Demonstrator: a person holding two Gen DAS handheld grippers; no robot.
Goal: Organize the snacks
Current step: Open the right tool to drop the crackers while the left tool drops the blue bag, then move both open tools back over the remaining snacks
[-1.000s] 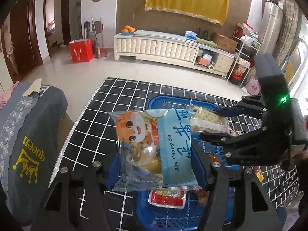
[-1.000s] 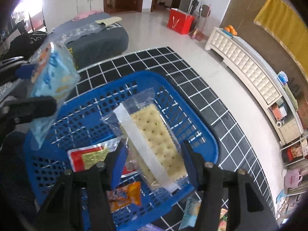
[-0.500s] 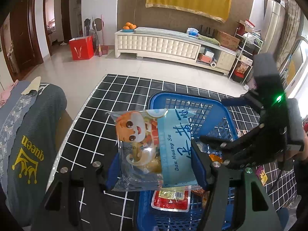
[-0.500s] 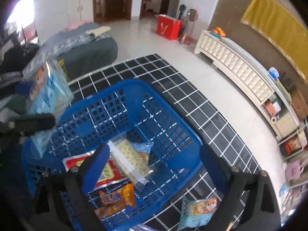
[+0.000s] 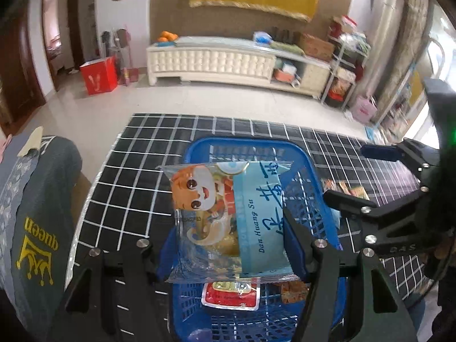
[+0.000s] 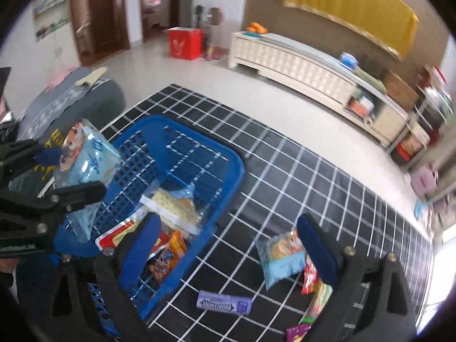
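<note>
My left gripper is shut on a light-blue pastry packet with an orange cartoon cat, held above the blue basket. The packet also shows in the right wrist view. My right gripper is open and empty, over the basket's right rim. Inside the basket lie a cracker pack, a red packet and an orange packet. On the checked cloth lie a second blue pastry packet, a purple gum pack and a few small packets.
The black checked cloth covers the table. A grey garment with yellow "queen" print lies at the left. A white cabinet and a red bag stand across the floor.
My right gripper opened and let the cracker pack drop into the basket, then swung right toward the loose snacks. My left gripper still holds the pastry packet over the basket.
</note>
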